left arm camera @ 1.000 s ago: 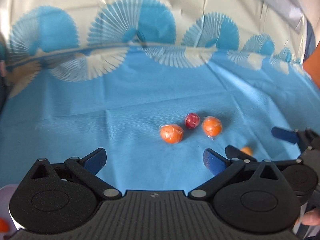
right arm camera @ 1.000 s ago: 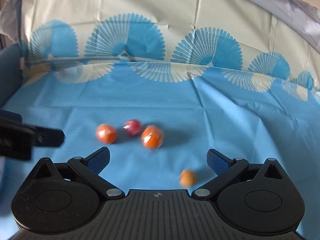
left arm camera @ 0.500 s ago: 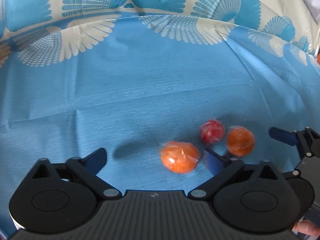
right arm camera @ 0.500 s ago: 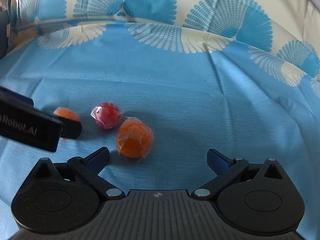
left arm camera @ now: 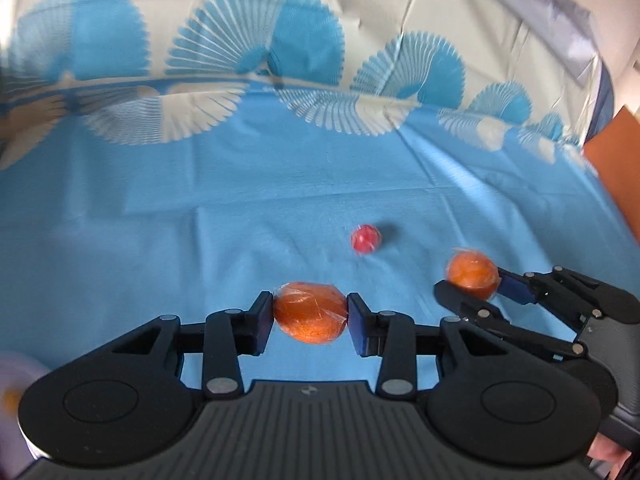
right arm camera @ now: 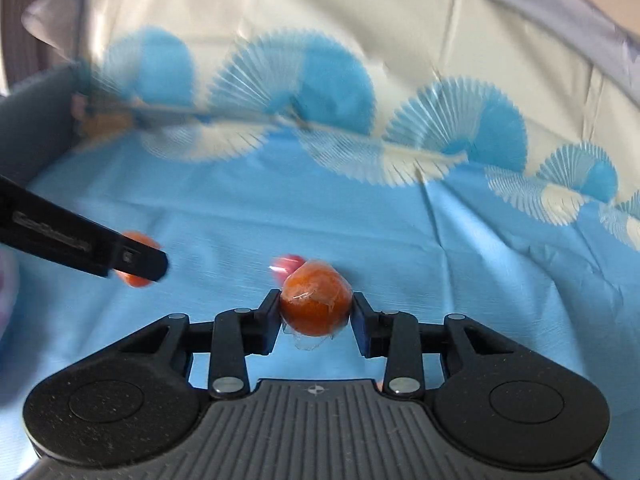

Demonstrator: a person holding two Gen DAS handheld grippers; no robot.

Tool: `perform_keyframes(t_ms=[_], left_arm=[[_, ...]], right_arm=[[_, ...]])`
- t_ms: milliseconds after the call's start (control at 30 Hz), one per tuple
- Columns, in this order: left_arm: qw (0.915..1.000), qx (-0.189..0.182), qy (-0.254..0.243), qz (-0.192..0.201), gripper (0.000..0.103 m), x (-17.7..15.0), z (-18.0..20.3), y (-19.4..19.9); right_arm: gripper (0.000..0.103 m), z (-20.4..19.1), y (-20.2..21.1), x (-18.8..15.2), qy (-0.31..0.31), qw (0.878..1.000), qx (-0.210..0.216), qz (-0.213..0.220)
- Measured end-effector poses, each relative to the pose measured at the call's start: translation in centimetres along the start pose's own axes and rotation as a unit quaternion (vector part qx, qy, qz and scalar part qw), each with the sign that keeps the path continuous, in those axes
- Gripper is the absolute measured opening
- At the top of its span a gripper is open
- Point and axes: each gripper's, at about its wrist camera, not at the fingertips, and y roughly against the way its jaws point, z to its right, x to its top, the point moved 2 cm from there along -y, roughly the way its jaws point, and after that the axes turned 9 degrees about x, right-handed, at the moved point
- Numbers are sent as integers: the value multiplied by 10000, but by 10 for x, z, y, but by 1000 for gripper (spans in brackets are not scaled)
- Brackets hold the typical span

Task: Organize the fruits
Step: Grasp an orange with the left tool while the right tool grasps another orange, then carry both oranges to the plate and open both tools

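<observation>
The left gripper [left arm camera: 310,317] has its jaws drawn in around a plastic-wrapped orange fruit [left arm camera: 310,316], the blue pads pressing on its two sides; these jaws have just been closing, with that fruit between them. The right gripper [right arm camera: 316,312] likewise has its jaws narrowed onto a second wrapped orange fruit [right arm camera: 315,300], pads against both sides, and its jaws too have just been closing on it. In the left wrist view the right gripper shows at the right with its fruit clamped at the tips. In the right wrist view the left gripper's finger crosses the left edge and bears raised lettering, too blurred to read; it partly hides the fruit it holds. A small red fruit [left arm camera: 365,238], also wrapped, lies on the blue cloth [left arm camera: 200,240] covering the counter, beyond and between the two grippers and apart from both. The cloth is creased and carries a fan pattern in blue and cream toward its far side. At the lower left edge of the left wrist view sits a pale, blurred object [left arm camera: 12,384] that cannot be identified. A fingertip [left arm camera: 604,446] shows at the lower right corner.
</observation>
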Motion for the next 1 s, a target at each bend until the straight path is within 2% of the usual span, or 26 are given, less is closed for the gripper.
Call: perform_keyframes(t_ms=[200, 467, 700, 1000], left_arm=[[9996, 76, 278, -21, 43, -58, -33, 93], [9971, 525, 535, 105, 43, -123, -86, 198], [9943, 607, 806, 358, 43, -169, -115, 260], [9906, 650, 973, 709, 43, -203, -134, 302]], right_arm=[[38, -78, 83, -13, 79, 9978, 634, 192], [38, -176, 161, -38, 141, 9906, 1358, 17], [38, -239, 203, -48, 673, 9842, 1634, -49], [38, -284, 243, -67, 1093, 9794, 1696, -44]])
